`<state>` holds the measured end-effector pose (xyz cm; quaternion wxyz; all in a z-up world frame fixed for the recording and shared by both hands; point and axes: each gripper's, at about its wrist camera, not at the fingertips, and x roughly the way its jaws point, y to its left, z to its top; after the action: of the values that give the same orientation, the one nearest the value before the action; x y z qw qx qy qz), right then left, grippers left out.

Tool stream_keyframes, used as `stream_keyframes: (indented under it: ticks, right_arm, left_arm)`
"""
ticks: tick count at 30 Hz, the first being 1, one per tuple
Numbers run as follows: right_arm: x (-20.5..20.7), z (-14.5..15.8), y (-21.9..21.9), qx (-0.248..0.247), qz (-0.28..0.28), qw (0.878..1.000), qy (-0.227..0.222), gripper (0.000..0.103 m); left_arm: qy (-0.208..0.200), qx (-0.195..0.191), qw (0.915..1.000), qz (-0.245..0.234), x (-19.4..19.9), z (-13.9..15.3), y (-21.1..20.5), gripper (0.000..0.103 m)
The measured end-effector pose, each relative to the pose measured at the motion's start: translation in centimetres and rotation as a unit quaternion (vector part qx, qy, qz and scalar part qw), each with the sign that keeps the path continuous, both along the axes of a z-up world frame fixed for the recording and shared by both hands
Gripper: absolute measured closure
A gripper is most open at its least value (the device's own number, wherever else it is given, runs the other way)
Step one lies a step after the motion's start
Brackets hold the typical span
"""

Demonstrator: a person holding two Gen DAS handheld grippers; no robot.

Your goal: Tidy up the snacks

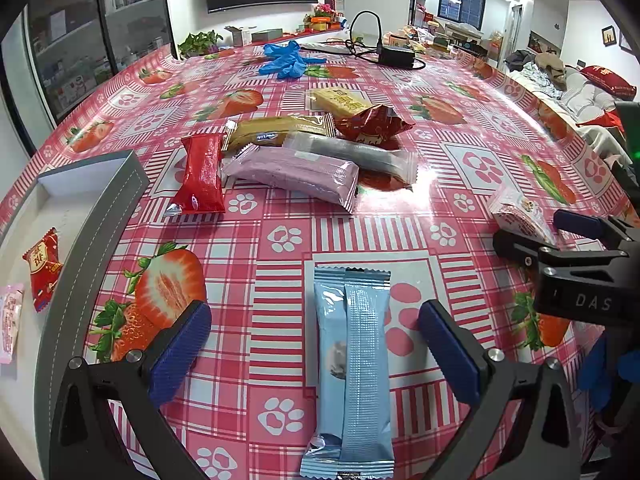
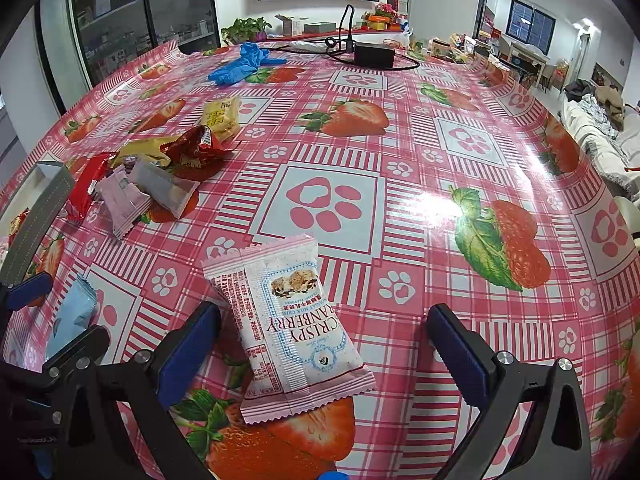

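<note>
Left gripper [image 1: 315, 354] is spread wide, straddling the light-blue snack bar [image 1: 352, 368], which lies flat on the strawberry tablecloth [image 1: 440, 148] with its long axis running near-to-far between the pads. Neither pad touches it.

Right gripper [image 2: 322, 354] is also wide apart over the pink cranberry crisp packet [image 2: 288, 320]. The packet sits skewed, closer to the left pad than the right.

The grey tray [image 1: 80, 240] is at the far left edge of the left view, already holding a red candy packet [image 1: 42, 274] and a pale pink packet [image 1: 10, 324]. Remaining pile sits mid-table: red wrapper [image 1: 200, 174], purple bar [image 1: 292, 174], grey bar [image 1: 352, 154], gold bar [image 1: 276, 130], crumpled red packet [image 1: 374, 122], yellow packet [image 1: 340, 102].

Risks, judged from this:
- Both wrappers are thin and flat on glossy vinyl. Pads closing above table level likely skate over the film or pinch only a seam; the packet then slips out mid-carry.
- Cranberry packet is off-centre and rotated, so the left pad probably contacts first and shoves it sideways instead of clamping.
- Closing hard on the crisp could crush the contents.
- The two grippers work just beside each other; each shows in the other's view. Both heading left to the tray means a collision risk, and the right one must cross the left one's path.
- Tray wall is raised; a low carry could catch a dangling wrapper on the rim.
</note>
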<state>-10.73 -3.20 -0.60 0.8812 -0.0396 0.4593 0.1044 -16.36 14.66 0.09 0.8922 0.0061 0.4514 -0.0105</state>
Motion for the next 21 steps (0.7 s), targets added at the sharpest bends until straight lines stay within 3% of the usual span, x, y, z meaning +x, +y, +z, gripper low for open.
stream_keyframes:
  ticks: [21]
  right_arm:
    - [-0.05,0.00,-0.02,0.000,0.000,1.000,0.000,0.000]
  left_arm:
    - [0.000,0.000,1.0000,0.000,-0.03,0.00,0.00,0.000]
